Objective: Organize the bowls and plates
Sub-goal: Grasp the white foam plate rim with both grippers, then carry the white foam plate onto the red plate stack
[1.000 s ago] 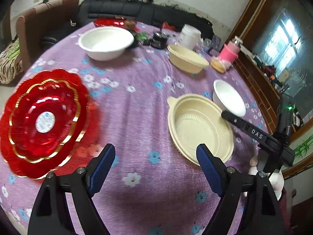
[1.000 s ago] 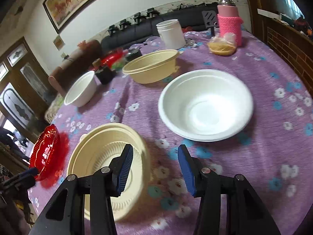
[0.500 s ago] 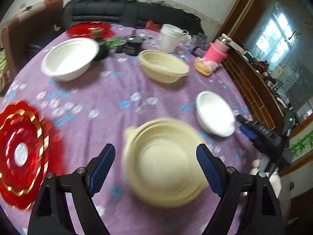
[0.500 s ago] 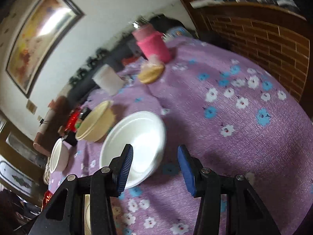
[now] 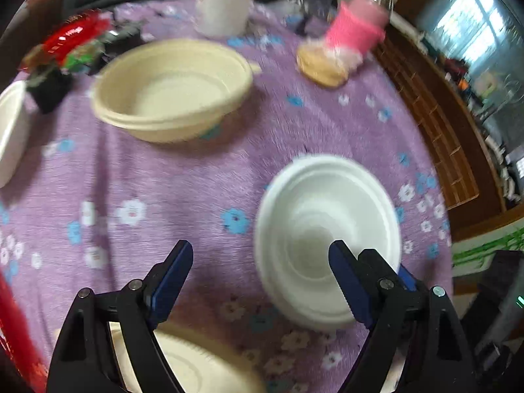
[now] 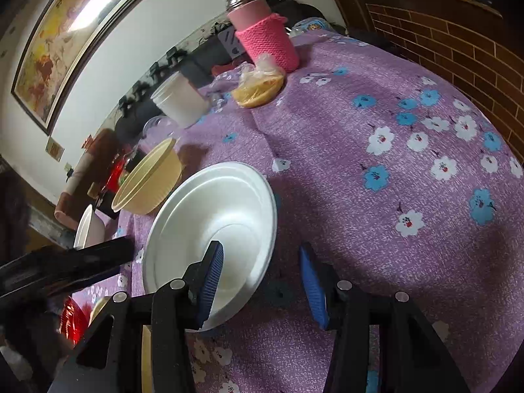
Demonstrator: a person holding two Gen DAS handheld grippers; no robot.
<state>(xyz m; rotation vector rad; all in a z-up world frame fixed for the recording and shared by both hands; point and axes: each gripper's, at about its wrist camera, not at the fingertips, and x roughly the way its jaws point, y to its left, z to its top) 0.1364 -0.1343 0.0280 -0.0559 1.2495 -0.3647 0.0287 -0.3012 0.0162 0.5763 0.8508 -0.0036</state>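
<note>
Holding a gripper in each hand, I work over a round table covered with a purple flowered cloth.

Left gripper: released, jaws spread wide, nothing between the pads. It hangs above the cloth with its right finger over the near part of the white bowl. I cannot tell whether that finger touches the bowl. The left wrist view is blurred.

Right gripper: jaws parted to a moderate gap, nothing gripped. Its left finger stands in front of the white bowl's inner face; its right finger is over bare cloth just right of the rim. The near right rim lies between the two fingers, and the pads do not press on it.

Positions of the tableware:
- White bowl: upright on the cloth, near the right edge of the table, close to both grippers.
- Cream bowl: upright, far left of the white bowl, well apart from it.
- Cream plate: at the near edge, partly under the left gripper's left finger.
- Second white bowl: at the far left edge of the view.
- Red plate: only its rim shows, at the near left.

Far side of the table: a white tub and a pink-sleeved flask.
</note>
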